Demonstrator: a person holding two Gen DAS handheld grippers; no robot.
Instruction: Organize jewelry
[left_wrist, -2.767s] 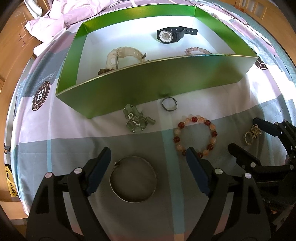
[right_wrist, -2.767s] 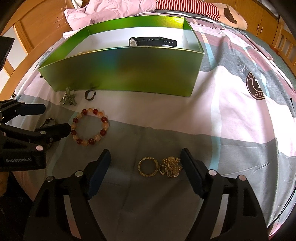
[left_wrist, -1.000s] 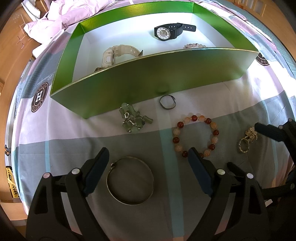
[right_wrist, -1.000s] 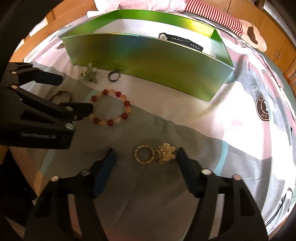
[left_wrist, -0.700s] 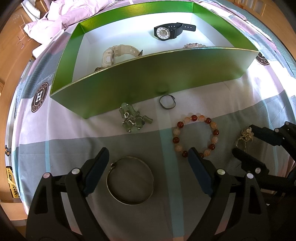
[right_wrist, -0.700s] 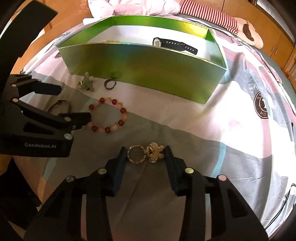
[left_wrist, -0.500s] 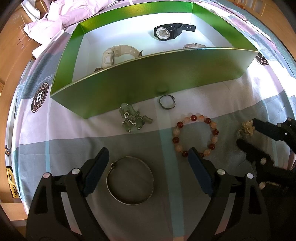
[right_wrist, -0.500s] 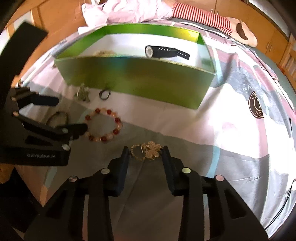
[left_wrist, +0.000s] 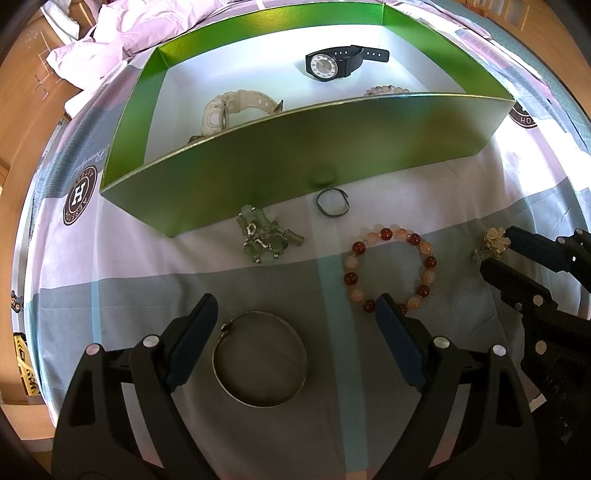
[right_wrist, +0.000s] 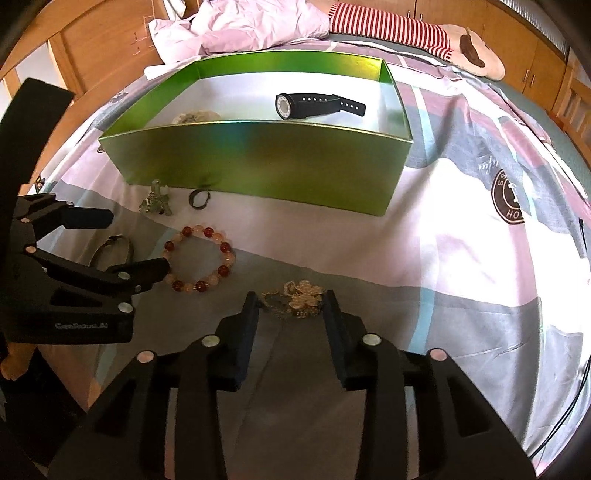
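Observation:
A green box (left_wrist: 295, 158) (right_wrist: 258, 162) stands on the bedspread; a black watch (left_wrist: 332, 66) (right_wrist: 314, 105), a pale translucent watch (left_wrist: 229, 110) and a bead bracelet (left_wrist: 386, 89) lie in it. My right gripper (right_wrist: 291, 308) is shut on the gold flower brooch (right_wrist: 299, 299) (left_wrist: 491, 243) and holds it just above the cloth. My left gripper (left_wrist: 295, 321) is open over a silver bangle (left_wrist: 260, 360) (right_wrist: 110, 247). A red and peach bead bracelet (left_wrist: 389, 267) (right_wrist: 199, 258), a jade charm bracelet (left_wrist: 264, 240) (right_wrist: 157, 203) and a dark ring (left_wrist: 332, 202) (right_wrist: 199, 198) lie in front of the box.
Crumpled pink bedding (right_wrist: 240, 26) and a striped plush toy (right_wrist: 424, 37) lie behind the box. Wooden furniture (right_wrist: 546, 44) rings the bed. Round brown logos (left_wrist: 79, 195) (right_wrist: 511, 203) mark the bedspread.
My right gripper closed on the gold brooch and lifted it slightly, tilting toward the box. My left gripper stayed open over the bangle.

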